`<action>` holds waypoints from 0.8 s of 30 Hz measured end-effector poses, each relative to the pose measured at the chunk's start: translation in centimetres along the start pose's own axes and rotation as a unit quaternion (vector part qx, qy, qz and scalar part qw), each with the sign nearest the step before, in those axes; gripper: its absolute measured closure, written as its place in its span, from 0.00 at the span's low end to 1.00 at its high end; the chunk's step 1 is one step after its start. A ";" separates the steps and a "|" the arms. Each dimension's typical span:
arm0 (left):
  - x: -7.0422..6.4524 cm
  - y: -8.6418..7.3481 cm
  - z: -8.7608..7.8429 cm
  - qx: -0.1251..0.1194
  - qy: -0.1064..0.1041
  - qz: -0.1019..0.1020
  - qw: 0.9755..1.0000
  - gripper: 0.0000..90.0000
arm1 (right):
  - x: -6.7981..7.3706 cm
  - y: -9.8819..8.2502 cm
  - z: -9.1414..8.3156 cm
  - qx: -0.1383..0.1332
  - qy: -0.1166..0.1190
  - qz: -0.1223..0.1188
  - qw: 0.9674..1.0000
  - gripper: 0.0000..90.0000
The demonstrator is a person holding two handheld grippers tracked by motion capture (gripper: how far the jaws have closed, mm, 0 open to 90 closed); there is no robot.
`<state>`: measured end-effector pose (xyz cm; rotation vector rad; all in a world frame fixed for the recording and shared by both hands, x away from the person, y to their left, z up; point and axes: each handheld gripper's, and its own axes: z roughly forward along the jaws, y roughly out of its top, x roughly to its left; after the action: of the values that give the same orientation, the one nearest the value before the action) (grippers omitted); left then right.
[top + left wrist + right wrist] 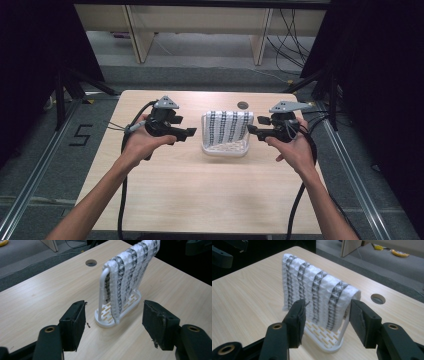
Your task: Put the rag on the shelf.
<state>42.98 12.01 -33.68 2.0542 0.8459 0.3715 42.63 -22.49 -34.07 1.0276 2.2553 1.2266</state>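
A white towel with grey zigzag stripes (227,126) hangs over a small white rack (225,149) with a slotted base, at the middle of the wooden table. My left gripper (192,132) hovers just left of the rack, open, its jaws pointing at the towel's end. My right gripper (252,129) hovers just right of it, also open. In the left gripper view the rack's upright (101,290) and the towel (130,270) stand beyond my left gripper (113,303). In the right gripper view the towel (312,287) hangs close ahead of my right gripper (327,303), with the pads apart from it.
The table (200,190) has a round cable hole (243,105) behind the rack. Cables trail from both grippers over the near edge. Desk legs (137,35) and floor cables lie beyond the far edge, with dark drapes at both sides.
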 end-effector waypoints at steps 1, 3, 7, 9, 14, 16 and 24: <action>-0.1 -0.2 -0.1 -0.004 0.001 -0.003 1.000 0.39 | 0.1 -0.2 0.0 0.001 0.005 0.004 1.000 0.53; -0.3 -0.6 -0.3 -0.008 -0.002 -0.004 1.000 0.39 | 0.1 -0.5 -0.1 -0.002 0.005 0.001 1.000 0.53; -0.7 -1.3 -0.8 -0.012 -0.009 -0.001 1.000 0.38 | 0.6 -1.2 -0.4 -0.005 0.005 0.004 1.000 0.51; -0.8 -1.6 -0.9 -0.014 -0.012 -0.001 1.000 0.38 | 0.7 -1.5 -0.6 -0.005 0.008 0.005 1.000 0.50; -1.1 -2.5 -0.9 -0.019 -0.018 -0.009 1.000 0.35 | 1.0 -2.2 -0.9 -0.006 0.006 -0.001 1.000 0.45; -1.1 -2.9 -0.9 -0.017 -0.019 -0.009 1.000 0.33 | 1.3 -2.6 -0.9 -0.011 0.010 0.008 1.000 0.43; -0.9 -4.1 -1.0 -0.015 -0.021 -0.017 1.000 0.31 | 1.7 -3.5 -1.2 -0.012 0.010 0.006 1.000 0.40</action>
<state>40.00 13.65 -36.41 2.0114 0.8435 0.3201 39.32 -23.10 -36.28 1.0250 2.2461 1.2719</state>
